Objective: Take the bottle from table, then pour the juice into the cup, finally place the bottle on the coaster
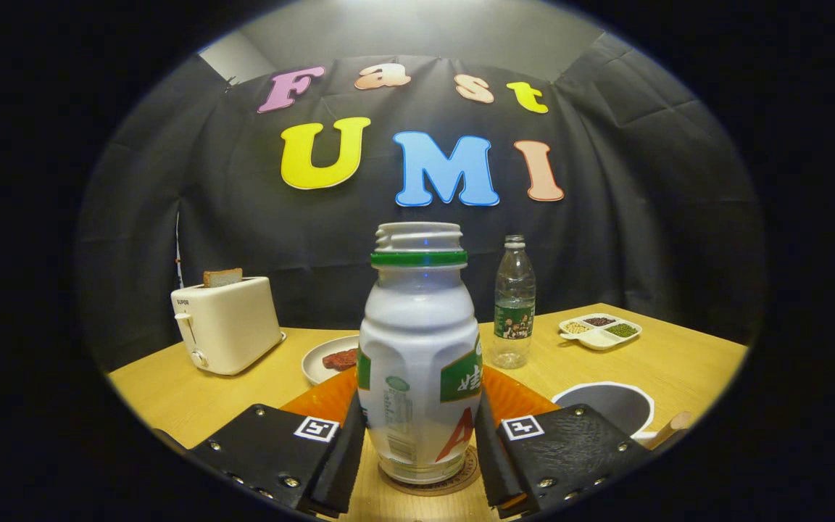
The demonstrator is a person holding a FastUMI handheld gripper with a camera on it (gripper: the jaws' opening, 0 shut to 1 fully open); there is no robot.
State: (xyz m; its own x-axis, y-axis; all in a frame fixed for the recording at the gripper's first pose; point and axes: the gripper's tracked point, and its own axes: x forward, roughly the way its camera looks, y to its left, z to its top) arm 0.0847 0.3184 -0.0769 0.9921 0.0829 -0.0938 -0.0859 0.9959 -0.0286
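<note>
The white juice bottle, uncapped and with a green neck ring, stands upright on a round brown coaster on the wooden table. My gripper holds the bottle's lower body between its fingers, and both pads press its sides, so it is shut on the bottle. To the right of the right finger, a cup with a white rim, a dark inside and a wooden handle sits on the table.
An orange plate lies just behind the bottle. Beyond it stand a clear water bottle, a white plate with a reddish piece of food, a cream toaster with bread and a white divided dish of beans.
</note>
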